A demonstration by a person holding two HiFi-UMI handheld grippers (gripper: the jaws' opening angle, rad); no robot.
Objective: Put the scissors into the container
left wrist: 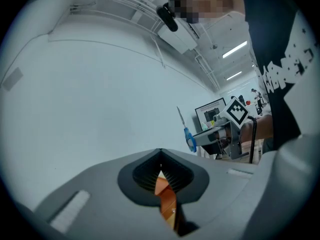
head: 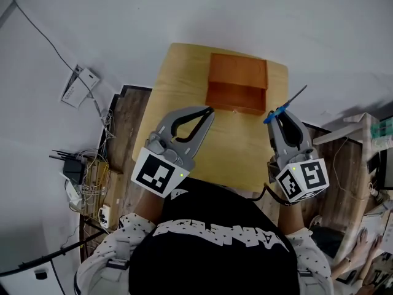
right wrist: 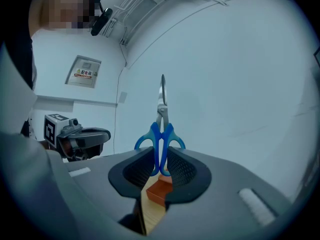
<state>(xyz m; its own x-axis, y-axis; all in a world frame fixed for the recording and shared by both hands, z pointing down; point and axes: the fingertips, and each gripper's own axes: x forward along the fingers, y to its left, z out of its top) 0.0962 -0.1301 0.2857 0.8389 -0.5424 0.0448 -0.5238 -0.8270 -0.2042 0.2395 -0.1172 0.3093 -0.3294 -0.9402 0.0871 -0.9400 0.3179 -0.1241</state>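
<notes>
The right hand-held gripper (right wrist: 160, 155) is clamping the blue scissors (right wrist: 161, 119) by their handles, blades leading toward the wooden container (head: 237, 82) (probably for tip-first entry), while the left hand-held gripper (head: 209, 110) is hovering with jaws together, empty.

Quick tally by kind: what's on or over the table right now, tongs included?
Scissors, blue handles: 1
Container, orange-brown: 1
Table, wooden: 1
Tongs: 2, left tongs shut and empty, right tongs shut on the scissors
Total: 5
</notes>
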